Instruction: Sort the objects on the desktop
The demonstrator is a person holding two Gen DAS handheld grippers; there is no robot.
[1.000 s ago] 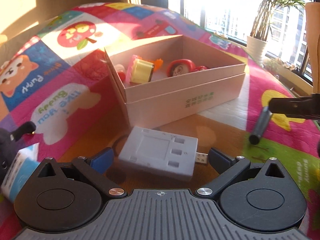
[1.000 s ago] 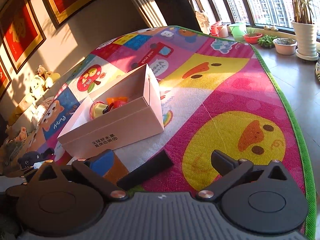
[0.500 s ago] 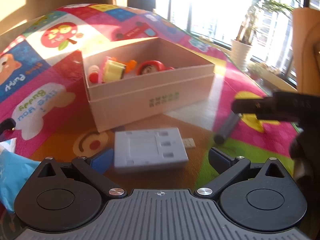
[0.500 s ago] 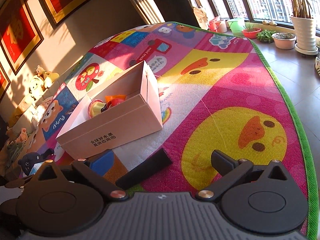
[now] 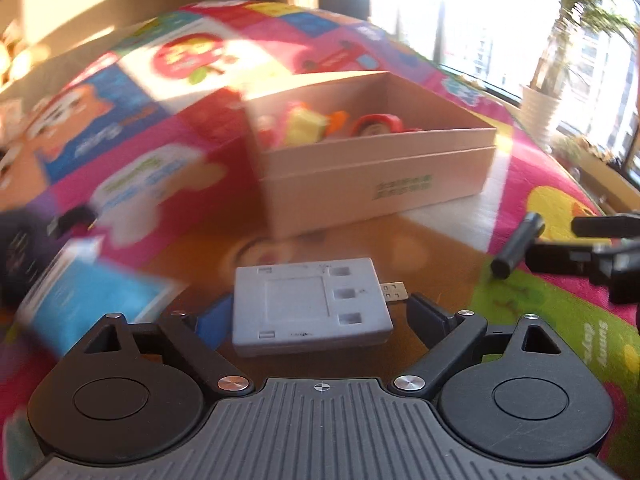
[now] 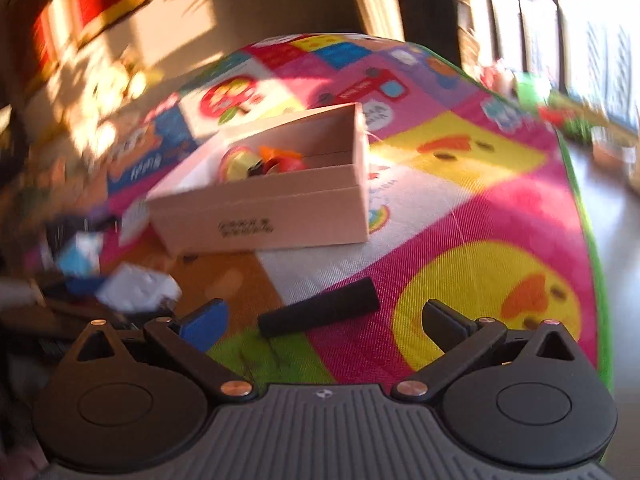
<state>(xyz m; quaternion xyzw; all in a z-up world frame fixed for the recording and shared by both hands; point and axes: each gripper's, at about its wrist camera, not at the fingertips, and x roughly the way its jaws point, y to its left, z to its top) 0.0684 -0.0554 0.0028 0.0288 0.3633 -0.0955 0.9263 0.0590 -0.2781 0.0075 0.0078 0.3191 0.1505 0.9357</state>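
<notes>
The left claw (image 5: 320, 312) hangs low over a bright cartoon play mat (image 5: 560, 320), its jaws closing in on a flat grey card-reader-like gadget (image 5: 310, 306) that lies between them. The pads do not press on it yet: the blue pad (image 5: 216, 314) sits just beside its left edge and the black pad (image 5: 430, 316) is near the small gold plug end sticking out on the right.

Beyond the gadget stands an open cardboard box (image 5: 380, 188) holding a few small toys (image 5: 316, 126), red, yellow and orange, too blurred to name. A blue-and-white packet (image 5: 92, 300) lies on the mat to the left of the claw.

The right claw (image 6: 320, 320) is spread wide with nothing gripped. A black cylinder (image 6: 320, 314) lies on the mat between its fingers, touching neither one. The same cylinder shows at the right side of the left view, just beside the tips of the right claw.
</notes>
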